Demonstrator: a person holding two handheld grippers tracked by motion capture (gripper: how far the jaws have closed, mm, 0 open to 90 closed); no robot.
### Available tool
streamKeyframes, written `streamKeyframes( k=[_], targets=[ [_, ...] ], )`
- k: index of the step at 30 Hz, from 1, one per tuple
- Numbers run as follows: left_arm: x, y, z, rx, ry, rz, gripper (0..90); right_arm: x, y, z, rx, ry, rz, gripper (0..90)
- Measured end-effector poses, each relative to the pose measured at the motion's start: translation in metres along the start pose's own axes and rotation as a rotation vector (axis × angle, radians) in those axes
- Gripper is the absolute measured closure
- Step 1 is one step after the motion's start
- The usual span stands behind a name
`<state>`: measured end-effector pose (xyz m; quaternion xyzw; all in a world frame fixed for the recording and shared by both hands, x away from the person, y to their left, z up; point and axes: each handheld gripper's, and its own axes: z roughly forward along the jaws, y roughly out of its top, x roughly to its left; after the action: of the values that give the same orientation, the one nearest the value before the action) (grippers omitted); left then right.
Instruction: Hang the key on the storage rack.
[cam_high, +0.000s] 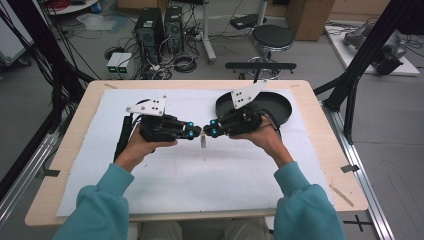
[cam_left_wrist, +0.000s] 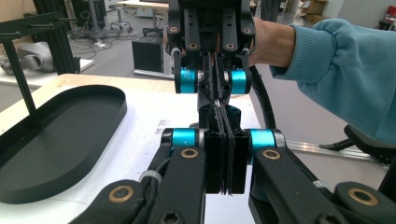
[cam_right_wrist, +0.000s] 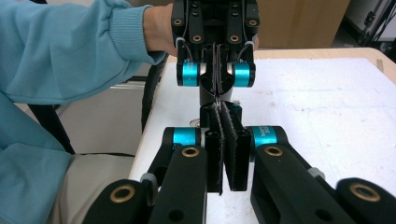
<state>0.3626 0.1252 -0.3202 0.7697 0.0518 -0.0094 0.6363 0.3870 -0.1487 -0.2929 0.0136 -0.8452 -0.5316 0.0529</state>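
Both grippers meet tip to tip over the middle of the white mat (cam_high: 200, 175) on the worktop (cam_high: 75, 140). Left gripper (cam_high: 199, 132): jaws clenched together, nothing visible between them. Right gripper (cam_high: 206, 131): jaws likewise pressed shut, nothing seen between them. A small pale object (cam_high: 203, 142) sits on the mat just below the tips; identity unclear. Black oval tray (cam_high: 280, 107) lies far right, behind the right gripper.

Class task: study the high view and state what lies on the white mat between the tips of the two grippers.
In the high view, a small pale object sits on the white mat just below the gap between left gripper and right gripper.
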Motion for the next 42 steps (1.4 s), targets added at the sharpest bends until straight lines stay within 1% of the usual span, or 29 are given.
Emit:
streamKeyframes(
  k=[5, 6, 7, 8, 9, 10, 12, 14, 16, 17, 18, 19, 20, 21, 22, 23, 24, 25, 27, 28, 30, 32, 33, 35, 36, 38, 39, 40, 42],
  targets=[
    [0.001, -0.004, 0.001, -0.007, -0.002, -0.002, 88.1, 0.001, 0.0, 0.001, 0.023, 0.001, 0.025, 89.2],
    [0.001, -0.005, 0.001, -0.008, -0.004, -0.002, 88.1, 0.0, 0.0, 0.002, 0.022, -0.005, 0.015, 89.2],
    [0.002, -0.005, 0.001, -0.009, -0.006, -0.008, 88.1, 0.0, 0.0, 0.002, 0.025, -0.006, 0.019, 89.3],
    [0.002, -0.005, 0.001, -0.009, -0.007, -0.009, 88.0, 0.001, 0.0, 0.002, 0.029, -0.001, 0.035, 89.3],
    [0.002, -0.005, 0.001, -0.01, -0.004, -0.006, 88.0, 0.0, 0.0, 0.002, 0.026, -0.005, 0.031, 89.3],
    [0.002, -0.005, 0.001, -0.009, 0.0, -0.005, 88.0, 0.0, 0.0, 0.002, 0.026, -0.007, 0.026, 89.3],
    [0.003, -0.006, 0.001, -0.009, 0.011, 0.001, 87.5, 0.001, 0.0, 0.002, 0.031, -0.013, 0.035, 89.3],
    [0.003, -0.006, 0.0, -0.013, 0.04, -0.014, 84.8, 0.001, 0.001, 0.001, 0.032, -0.038, 0.027, 89.3],
    [0.003, -0.009, -0.002, -0.025, 0.074, -0.017, 68.1, 0.001, 0.0, -0.001, 0.037, -0.05, 0.042, 89.4],
    [0.002, -0.01, -0.004, -0.021, 0.132, -0.014, 60.3, 0.0, 0.0, -0.002, 0.035, -0.064, 0.033, 89.3],
    [0.002, -0.012, -0.005, -0.024, 0.181, -0.017, 47.8, 0.0, -0.001, -0.005, 0.039, -0.067, 0.049, 89.3],
    [0.002, -0.014, -0.008, -0.013, 0.205, -0.023, 41.7, -0.001, -0.002, -0.007, 0.036, -0.085, 0.047, 89.3],
    [0.003, -0.015, -0.01, -0.015, 0.207, -0.032, 37.6, -0.002, -0.002, -0.01, 0.029, -0.092, 0.051, 89.3],
    [0.003, -0.018, -0.013, -0.016, 0.221, -0.044, 32.1, -0.002, -0.003, -0.012, 0.029, -0.096, 0.06, 89.3],
    [0.003, -0.02, -0.015, -0.013, 0.255, -0.051, 21.4, -0.003, -0.003, -0.016, 0.026, -0.116, 0.058, 89.3],
    [0.003, -0.022, -0.02, -0.004, 0.285, -0.053, 9.6, -0.003, -0.004, -0.019, 0.029, -0.128, 0.075, 89.3],
    [0.003, -0.024, -0.025, 0.001, 0.295, -0.048, 3.8, -0.004, -0.005, -0.024, 0.023, -0.143, 0.081, 89.3],
    [0.003, -0.026, -0.028, 0.003, 0.306, -0.045, 1.7, -0.004, -0.006, -0.028, 0.02, -0.163, 0.088, 89.3],
    [-0.001, -0.03, -0.041, 0.002, 0.34, -0.02, 1.7, -0.006, -0.006, -0.036, 0.028, -0.188, 0.108, 89.2],
    [-0.003, -0.032, -0.046, 0.004, 0.356, -0.01, 1.7, -0.008, -0.007, -0.042, 0.03, -0.216, 0.113, 89.2],
    [-0.008, -0.036, -0.056, 0.011, 0.387, 0.001, 1.7, -0.01, -0.006, -0.05, 0.027, -0.24, 0.137, 89.2],
    [-0.015, -0.043, -0.069, 0.008, 0.433, 0.016, 1.7, -0.015, -0.004, -0.06, 0.036, -0.274, 0.154, 89.2],
    [-0.017, -0.046, -0.074, 0.003, 0.446, 0.013, 1.7, -0.017, -0.003, -0.065, 0.046, -0.296, 0.16, 89.2],
    [-0.022, -0.055, -0.085, 0.003, 0.481, -0.005, 1.7, -0.021, 0.0, -0.072, 0.059, -0.312, 0.171, 89.2],
    [-0.025, -0.062, -0.092, -0.001, 0.503, -0.013, 1.7, -0.022, 0.001, -0.076, 0.064, -0.331, 0.183, 89.2],
    [-0.029, -0.071, -0.101, -0.005, 0.539, -0.027, 1.7, -0.027, 0.004, -0.083, 0.077, -0.353, 0.195, 89.2],
    [-0.032, -0.076, -0.105, -0.014, 0.555, -0.037, 1.7, -0.029, 0.005, -0.086, 0.081, -0.367, 0.204, 89.2],
    [-0.036, -0.083, -0.111, -0.021, 0.573, -0.041, 1.7, -0.032, 0.006, -0.088, 0.082, -0.375, 0.199, 89.2],
    [-0.042, -0.093, -0.117, -0.046, 0.602, -0.043, 1.7, -0.037, 0.008, -0.092, 0.095, -0.396, 0.212, 89.2]
  ],
)
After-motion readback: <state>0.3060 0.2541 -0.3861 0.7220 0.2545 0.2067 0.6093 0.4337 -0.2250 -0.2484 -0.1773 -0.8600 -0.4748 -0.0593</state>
